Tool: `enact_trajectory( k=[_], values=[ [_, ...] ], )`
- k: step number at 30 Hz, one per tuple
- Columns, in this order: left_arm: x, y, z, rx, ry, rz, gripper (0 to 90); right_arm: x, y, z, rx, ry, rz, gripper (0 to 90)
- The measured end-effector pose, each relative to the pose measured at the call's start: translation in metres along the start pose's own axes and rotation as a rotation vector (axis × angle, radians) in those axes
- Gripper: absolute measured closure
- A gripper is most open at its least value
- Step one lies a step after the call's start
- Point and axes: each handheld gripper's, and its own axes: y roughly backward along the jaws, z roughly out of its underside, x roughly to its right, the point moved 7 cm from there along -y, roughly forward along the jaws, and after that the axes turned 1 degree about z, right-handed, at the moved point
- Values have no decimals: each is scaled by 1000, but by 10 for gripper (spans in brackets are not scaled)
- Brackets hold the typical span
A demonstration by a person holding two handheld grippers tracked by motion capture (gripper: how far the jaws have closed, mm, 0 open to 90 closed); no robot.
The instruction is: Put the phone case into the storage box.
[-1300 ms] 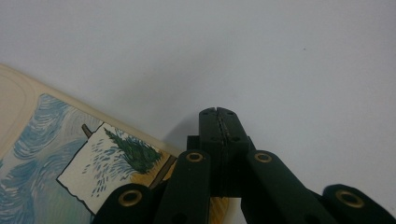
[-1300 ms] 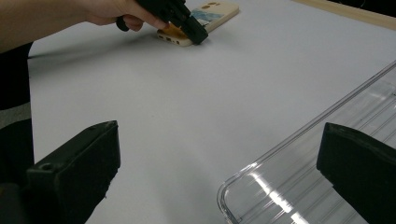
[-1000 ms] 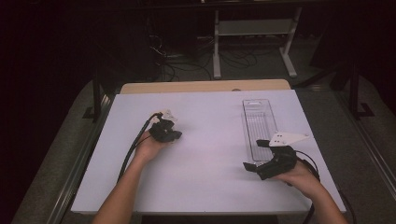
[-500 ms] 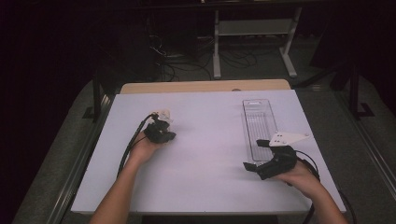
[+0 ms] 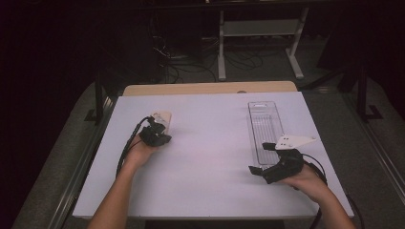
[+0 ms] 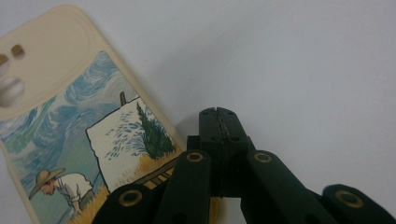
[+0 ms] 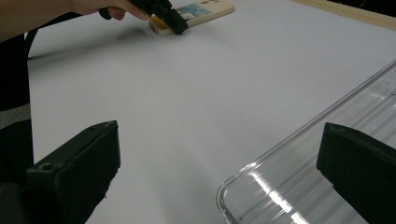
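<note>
Bare table (image 5: 210, 157) lies between phone case (image 5: 161, 118) and clear tray (image 5: 265, 125).

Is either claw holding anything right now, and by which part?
Nothing. The left claw is shut beside the phone case; the right claw is open at the clear tray.

Left gripper (image 5: 157, 135) beside phone case (image 5: 162, 119)

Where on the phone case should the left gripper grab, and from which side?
Judging by its pose, the phone case lies flat, picture side up, so the thin long edges are likely best. The shut left gripper would need to open, then come down from above and pinch across the case's width.
</note>
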Motion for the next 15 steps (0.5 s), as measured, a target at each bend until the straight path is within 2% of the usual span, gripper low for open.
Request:
enact_trajectory(
  k=[6, 9, 11, 15],
  values=[
    [-14, 6, 8, 0, 26, -29, 899, 0, 0, 0, 2, -1, 0, 0],
    [-21, 9, 12, 10, 52, -41, 900, 0, 0, 0, 2, -1, -1, 0],
    [-27, 11, 15, 7, 51, -52, 900, 0, 0, 0, 1, -1, -1, 0],
    [-39, 16, 22, 13, 95, -71, 900, 0, 0, 0, 2, -1, -1, 0]
  ],
)
